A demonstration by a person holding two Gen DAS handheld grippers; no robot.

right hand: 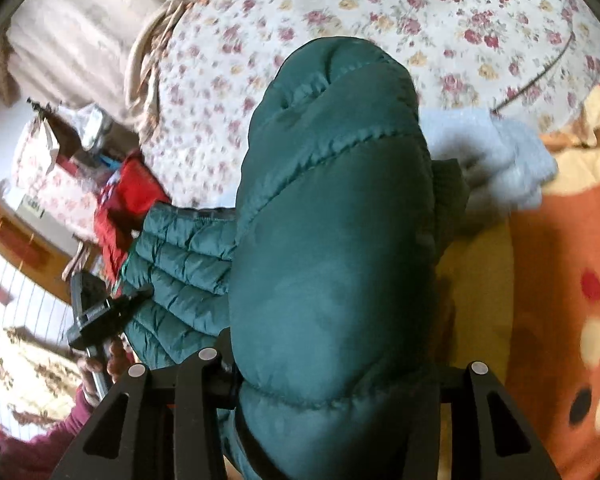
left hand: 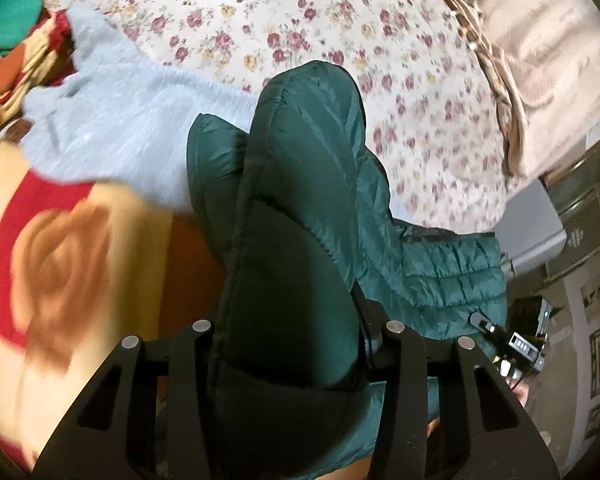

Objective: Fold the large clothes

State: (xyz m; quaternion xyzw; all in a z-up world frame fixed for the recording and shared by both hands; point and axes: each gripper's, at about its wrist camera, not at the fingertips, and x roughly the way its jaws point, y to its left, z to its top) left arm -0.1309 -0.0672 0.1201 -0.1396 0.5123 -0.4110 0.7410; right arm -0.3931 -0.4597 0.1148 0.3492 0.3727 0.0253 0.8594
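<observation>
- Left gripper [left hand: 296,344]: clamped on a thick fold of the green quilted jacket [left hand: 300,208]; padding bulges up between the jaws and hides the fingertips.
- Right gripper [right hand: 332,364]: likewise closed on a bulging fold of the same jacket [right hand: 332,220]. In its view the left gripper [right hand: 112,308] shows at the jacket's far end, with a hand [right hand: 100,364] on its handle.
- Position of the garment: held up off the bed [left hand: 340,20] between the two grippers, stretched across, above the floral sheet and near the patterned blanket [left hand: 60,240].
- Reason for the hold, as judged: gripping two spread points keeps the bulky jacket taut and level so it can be laid flat or doubled over.
- Other items: a pale fluffy garment [left hand: 112,128] lies on the bed beside the jacket, apart from it.
- Risk, as judged: slippery padding may slide from the jaws.
</observation>
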